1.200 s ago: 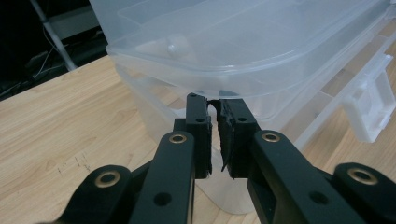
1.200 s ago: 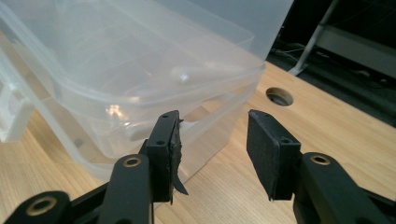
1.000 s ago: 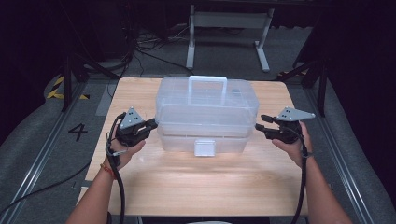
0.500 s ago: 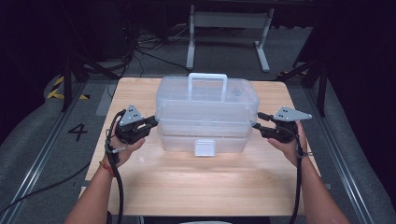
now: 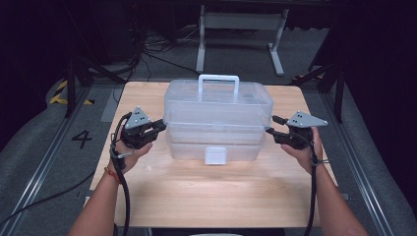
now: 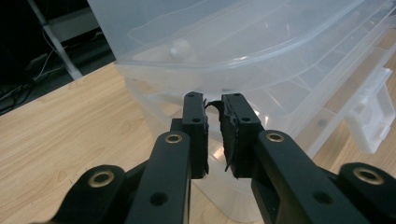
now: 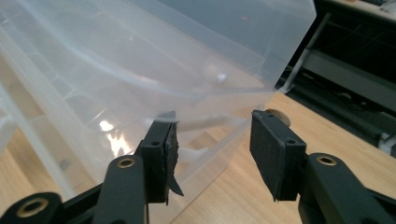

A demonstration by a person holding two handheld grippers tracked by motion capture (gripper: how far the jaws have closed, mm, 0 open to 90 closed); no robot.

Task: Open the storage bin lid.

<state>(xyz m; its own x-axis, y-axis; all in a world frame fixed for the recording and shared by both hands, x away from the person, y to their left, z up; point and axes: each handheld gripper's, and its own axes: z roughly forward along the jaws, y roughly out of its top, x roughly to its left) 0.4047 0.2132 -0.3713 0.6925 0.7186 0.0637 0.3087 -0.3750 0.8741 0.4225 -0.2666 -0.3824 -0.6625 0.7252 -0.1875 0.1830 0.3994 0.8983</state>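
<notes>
My left gripper (image 5: 158, 127) jaws near-closed, right gripper (image 5: 273, 132) jaws just opening, nothing gripped, flanking the clear storage box (image 5: 216, 105) ends for a two-sided lift.

You have in front of you a light, wood-grain desk (image 5: 196, 196) with rounded corners, standing on grey floor (image 5: 44, 162) marked with a black 4. Directly on the desk sits a clear plastic storage box (image 5: 216, 123) with stacked tiers, a white carry handle on top and a white front latch. It rests toward the far half of the desk; the near half is bare wood
</notes>
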